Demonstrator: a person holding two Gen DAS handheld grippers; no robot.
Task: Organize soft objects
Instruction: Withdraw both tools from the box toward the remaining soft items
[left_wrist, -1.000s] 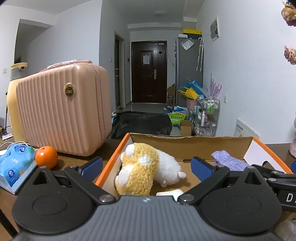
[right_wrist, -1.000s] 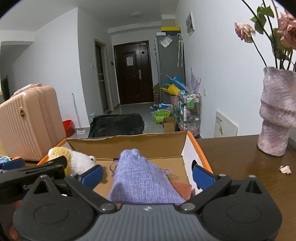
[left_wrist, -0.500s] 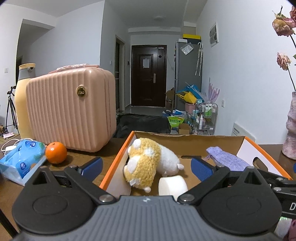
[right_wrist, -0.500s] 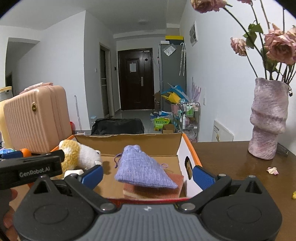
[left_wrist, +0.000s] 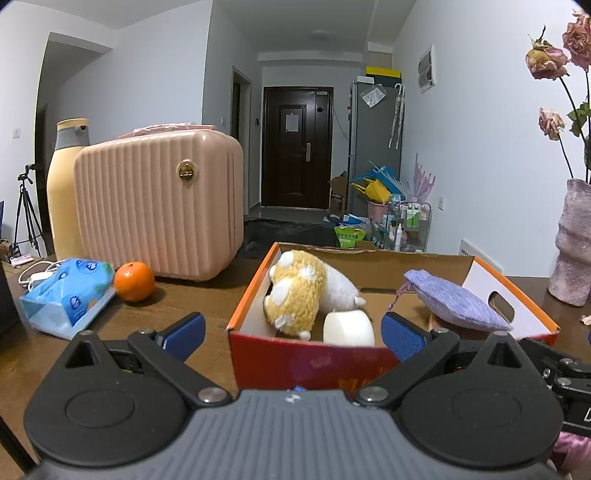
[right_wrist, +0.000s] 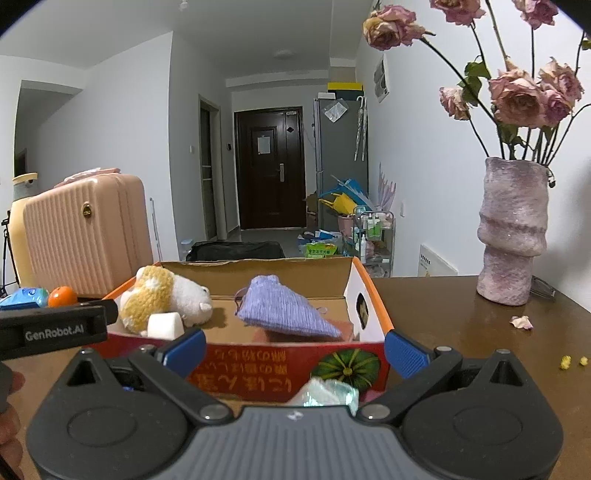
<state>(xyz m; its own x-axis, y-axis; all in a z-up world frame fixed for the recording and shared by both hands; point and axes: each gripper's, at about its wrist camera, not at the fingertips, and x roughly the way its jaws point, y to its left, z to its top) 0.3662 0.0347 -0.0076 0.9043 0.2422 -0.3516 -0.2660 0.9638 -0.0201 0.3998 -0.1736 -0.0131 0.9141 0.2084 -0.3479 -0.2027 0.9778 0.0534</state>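
Both of my grippers have drawn back from the cardboard box (left_wrist: 255, 302) since a second ago, when their fingers reached over its open top; the whole box now sits in front of them on the wooden table (left_wrist: 207, 299), its red front wall facing me. My left gripper (left_wrist: 293, 330) hangs with its blue fingertips (left_wrist: 183, 332) spread wide and nothing between them, just short of the box's near wall. My right gripper (right_wrist: 294, 347) is likewise wide open and holds nothing, its tips level with the printed front of the box. Inside the box, the yellow and white plush toy (left_wrist: 299, 291) lies at the left end with a white foam block (left_wrist: 349, 328) touching it on the near side. The purple knitted pouch (right_wrist: 284, 310) lies toward the right end, resting on something reddish that I cannot make out. A crumpled pale green wrapper (right_wrist: 327, 393) lies on the table between the box and my right gripper. To the left of the box stand a pink suitcase (left_wrist: 159, 203), an orange (left_wrist: 134, 281) and a blue pack of tissues (left_wrist: 68, 291). A pink vase (right_wrist: 511, 232) of dried roses (right_wrist: 524, 96) stands well apart to the right, with a fallen petal (right_wrist: 521, 322) near it.
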